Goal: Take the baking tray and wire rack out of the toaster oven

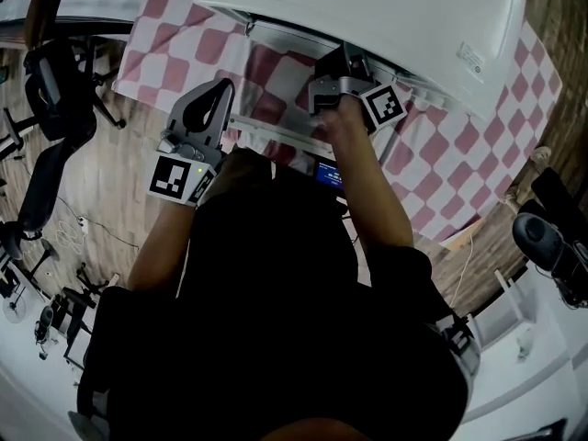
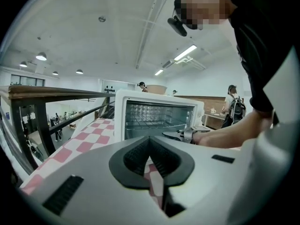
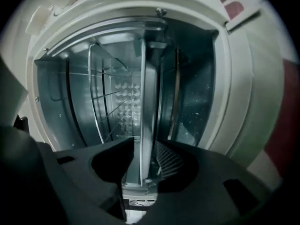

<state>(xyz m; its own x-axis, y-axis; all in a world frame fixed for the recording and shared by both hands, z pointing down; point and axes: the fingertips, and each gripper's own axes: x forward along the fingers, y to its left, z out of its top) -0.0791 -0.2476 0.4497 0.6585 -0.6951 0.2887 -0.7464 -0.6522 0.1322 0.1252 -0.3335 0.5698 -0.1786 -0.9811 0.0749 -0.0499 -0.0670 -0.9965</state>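
Straddling the baking tray at its rim, right tongs stand apart; left tongs shut, empty.

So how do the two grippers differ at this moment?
The left gripper's jaws are together and empty; the right gripper's jaws stand apart with the baking tray's edge between them. The left gripper hangs back over the checked cloth, short of the toaster oven; the right gripper is at the oven's open mouth. Both carry a marker cube.

The right gripper, at 6 o'clock, holds its jaws apart astride the baking tray rim, with the wire rack toward 9 o'clock inside the toaster oven.
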